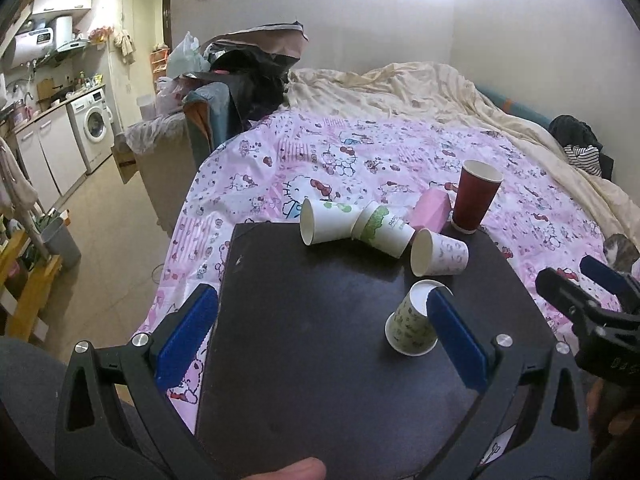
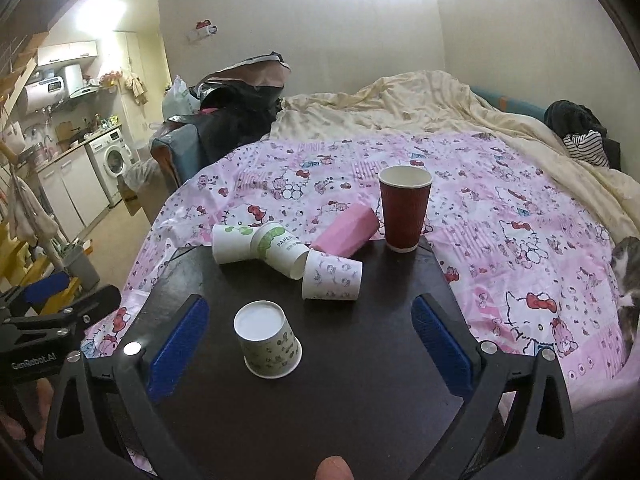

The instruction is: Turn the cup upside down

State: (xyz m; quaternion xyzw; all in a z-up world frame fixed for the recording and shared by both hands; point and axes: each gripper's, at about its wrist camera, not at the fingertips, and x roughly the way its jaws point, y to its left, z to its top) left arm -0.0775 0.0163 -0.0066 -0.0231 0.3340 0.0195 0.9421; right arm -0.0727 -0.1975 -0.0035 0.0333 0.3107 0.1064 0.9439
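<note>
Right tongs (image 2: 310, 346): spread wide, pinching nothing, low over near edge of dark surface (image 2: 360, 400).
Left tongs (image 1: 320, 344): spread, empty, over left edge.
Patterned cup (image 2: 269, 339): already inverted, base up, near middle of surface, untouched.
Red cup (image 2: 404, 208): upright, mouth up, far right corner.
Three paper cups and pink cup (image 2: 347, 233): on sides along far edge.
Step judged: one flip done, next target to choose; red cup calls for a reach, side pinch, wrist roll.
</note>
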